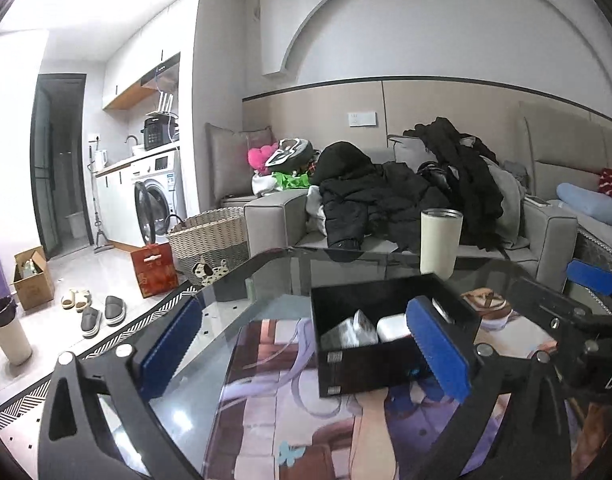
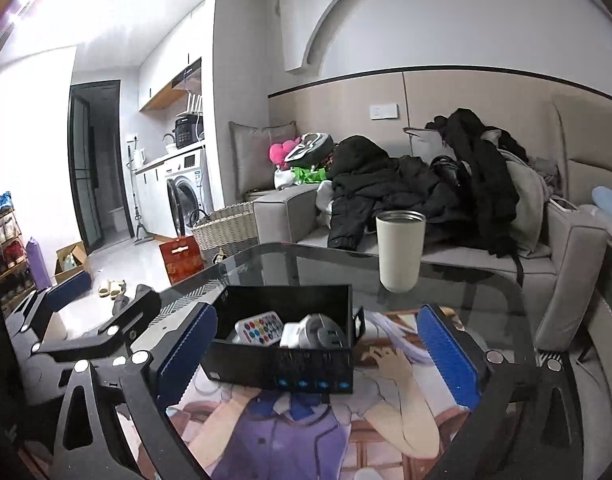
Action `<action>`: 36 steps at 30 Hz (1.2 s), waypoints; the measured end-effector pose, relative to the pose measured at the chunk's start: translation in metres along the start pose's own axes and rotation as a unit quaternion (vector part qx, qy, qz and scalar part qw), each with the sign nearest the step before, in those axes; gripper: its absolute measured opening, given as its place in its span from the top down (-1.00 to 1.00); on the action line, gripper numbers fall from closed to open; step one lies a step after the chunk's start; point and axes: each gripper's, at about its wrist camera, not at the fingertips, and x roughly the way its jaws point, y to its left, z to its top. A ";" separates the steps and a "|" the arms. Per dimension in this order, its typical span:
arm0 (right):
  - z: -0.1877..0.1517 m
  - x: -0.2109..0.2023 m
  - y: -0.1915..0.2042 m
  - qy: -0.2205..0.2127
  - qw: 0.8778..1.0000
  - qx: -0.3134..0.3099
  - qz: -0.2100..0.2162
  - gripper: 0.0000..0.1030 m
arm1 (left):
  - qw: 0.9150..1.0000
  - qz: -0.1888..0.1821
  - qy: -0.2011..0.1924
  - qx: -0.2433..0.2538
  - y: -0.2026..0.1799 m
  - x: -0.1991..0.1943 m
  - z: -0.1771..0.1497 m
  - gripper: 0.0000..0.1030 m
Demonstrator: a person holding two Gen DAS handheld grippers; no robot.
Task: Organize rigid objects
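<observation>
A black open box (image 1: 386,364) (image 2: 289,360) sits on the glass table over a printed anime mat (image 2: 297,420). It holds a white remote with coloured buttons (image 2: 261,327), a white and grey charger (image 2: 320,332) and small white items (image 1: 366,330). My left gripper (image 1: 306,344) is open and empty above the table, its right pad in front of the box's right side. My right gripper (image 2: 318,352) is open and empty, with the box between its blue pads. The left gripper also shows at the left of the right wrist view (image 2: 65,300).
A cream tumbler (image 1: 440,242) (image 2: 400,250) stands on the table behind the box. A grey sofa (image 2: 446,252) piled with dark clothes lies beyond. A wicker basket (image 1: 209,240), red bag (image 1: 153,270), slippers and a cardboard box sit on the floor at left.
</observation>
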 end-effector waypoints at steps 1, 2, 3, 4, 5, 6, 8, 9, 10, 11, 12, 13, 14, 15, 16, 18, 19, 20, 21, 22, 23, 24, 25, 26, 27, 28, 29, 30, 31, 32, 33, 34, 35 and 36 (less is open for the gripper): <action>-0.004 -0.001 -0.001 0.002 1.000 0.003 0.001 -0.99 | 1.000 -0.006 0.006 0.000 0.001 0.000 -0.004 -1.00; -0.010 -0.001 -0.002 0.005 1.000 0.003 -0.001 -0.99 | 1.000 -0.013 0.013 0.002 0.001 -0.001 -0.008 -1.00; -0.014 -0.001 -0.003 0.008 1.000 0.002 -0.003 -0.99 | 1.000 -0.015 0.019 0.004 0.000 -0.001 -0.010 -1.00; -0.019 0.000 -0.004 0.011 1.000 0.001 -0.006 -0.99 | 1.000 -0.011 0.023 0.005 0.001 -0.001 -0.014 -1.00; -0.025 0.000 -0.006 0.015 1.000 0.001 -0.012 -0.99 | 1.000 -0.009 0.026 0.006 0.001 -0.002 -0.016 -1.00; -0.028 0.001 -0.007 0.018 1.000 0.002 -0.015 -0.99 | 0.999 -0.008 0.031 0.008 0.002 -0.003 -0.019 -1.00; -0.037 0.000 -0.010 0.023 1.000 0.010 -0.019 -0.99 | 0.999 -0.001 0.035 0.007 0.004 -0.005 -0.025 -1.00; -0.041 -0.001 -0.012 0.023 0.999 0.012 -0.021 -0.99 | 0.999 0.000 0.038 0.007 0.005 -0.006 -0.027 -1.00; -0.043 -0.002 -0.013 0.021 0.999 0.012 -0.022 -0.99 | 0.999 -0.002 0.041 0.009 0.005 -0.005 -0.029 -1.00; -0.046 -0.003 -0.013 0.018 1.000 0.009 -0.022 -0.99 | 0.999 -0.003 0.044 0.009 0.005 -0.006 -0.030 -1.00; -0.048 -0.004 -0.012 0.016 1.000 0.005 -0.021 -0.99 | 0.999 -0.005 0.046 0.010 0.005 -0.006 -0.031 -1.00; -0.049 -0.005 -0.011 0.015 1.000 0.001 -0.020 -0.99 | 0.999 -0.008 0.048 0.011 0.004 -0.006 -0.031 -1.00; -0.050 -0.005 -0.009 0.015 1.000 -0.001 -0.019 -0.99 | 0.999 -0.010 0.048 0.010 0.005 -0.007 -0.031 -1.00; -0.051 -0.006 -0.008 0.015 1.000 -0.002 -0.016 -0.99 | 0.999 -0.012 0.047 0.010 0.005 -0.007 -0.031 -1.00; -0.052 -0.006 -0.006 0.015 1.000 -0.005 -0.014 -0.99 | 0.999 -0.015 0.047 0.009 0.005 -0.007 -0.031 -1.00; -0.052 -0.006 -0.003 0.014 1.000 -0.010 -0.012 -0.99 | 0.999 -0.016 0.046 0.006 0.006 -0.007 -0.030 -1.00; -0.051 -0.006 -0.002 0.013 1.000 -0.012 -0.013 -0.99 | 0.999 -0.017 0.046 0.005 0.006 -0.007 -0.030 -1.00; -0.051 -0.005 -0.001 0.012 1.000 -0.013 -0.015 -0.99 | 0.999 -0.018 0.047 0.004 0.006 -0.007 -0.029 -1.00; -0.051 -0.005 0.000 0.013 1.000 -0.013 -0.015 -0.99 | 0.998 -0.025 0.052 0.003 0.006 -0.007 -0.029 -1.00; -0.051 -0.004 0.000 0.014 1.000 -0.012 -0.016 -0.99 | 0.998 -0.038 0.059 0.006 0.005 -0.006 -0.028 -1.00; -0.052 -0.004 0.000 0.016 1.000 -0.011 -0.015 -0.99 | 0.997 -0.042 0.060 0.007 0.004 -0.006 -0.029 -1.00; -0.052 -0.003 0.000 0.019 1.000 -0.010 -0.015 -0.99 | 0.997 -0.042 0.057 0.005 0.004 -0.008 -0.029 -1.00; -0.052 -0.002 -0.001 0.022 1.000 -0.007 -0.016 -0.99 | 0.998 -0.043 0.054 0.005 0.004 -0.009 -0.028 -1.00; -0.052 0.000 -0.002 0.026 1.000 -0.004 -0.017 -0.99 | 0.998 -0.045 0.053 0.006 0.003 -0.010 -0.028 -1.00; -0.052 0.001 -0.002 0.029 0.999 -0.004 -0.018 -0.99 | 0.998 -0.047 0.051 0.006 0.003 -0.011 -0.027 -1.00; -0.053 0.002 -0.002 0.032 0.999 -0.004 -0.021 -0.99 | 0.997 -0.049 0.052 0.005 0.003 -0.011 -0.027 -1.00; -0.053 0.003 -0.003 0.032 0.999 -0.003 -0.022 -0.99 | 0.997 -0.049 0.052 0.005 0.002 -0.011 -0.026 -1.00; -0.053 0.003 -0.004 0.033 0.999 -0.002 -0.022 -0.99 | 0.997 -0.049 0.052 0.005 0.002 -0.011 -0.026 -1.00; -0.053 0.004 -0.004 0.035 0.999 -0.001 -0.020 -0.99 | 0.997 -0.048 0.051 0.004 0.002 -0.011 -0.026 -1.00; -0.053 0.004 -0.004 0.035 0.999 0.000 -0.019 -0.99 | 0.997 -0.048 0.052 0.004 0.002 -0.011 -0.026 -1.00; -0.052 0.004 -0.004 0.035 0.999 0.000 -0.020 -0.99 | 0.997 -0.049 0.052 0.004 0.002 -0.011 -0.026 -1.00; -0.052 0.005 -0.004 0.035 0.999 -0.001 -0.019 -0.99 | 0.997 -0.050 0.053 0.003 0.002 -0.012 -0.026 -1.00; -0.052 0.005 -0.004 0.033 0.999 -0.003 -0.020 -0.99 | 0.997 -0.050 0.053 0.003 0.003 -0.012 -0.026 -1.00; -0.052 0.004 -0.005 0.033 0.999 -0.002 -0.020 -0.99 | 0.997 -0.049 0.053 0.003 0.003 -0.012 -0.026 -1.00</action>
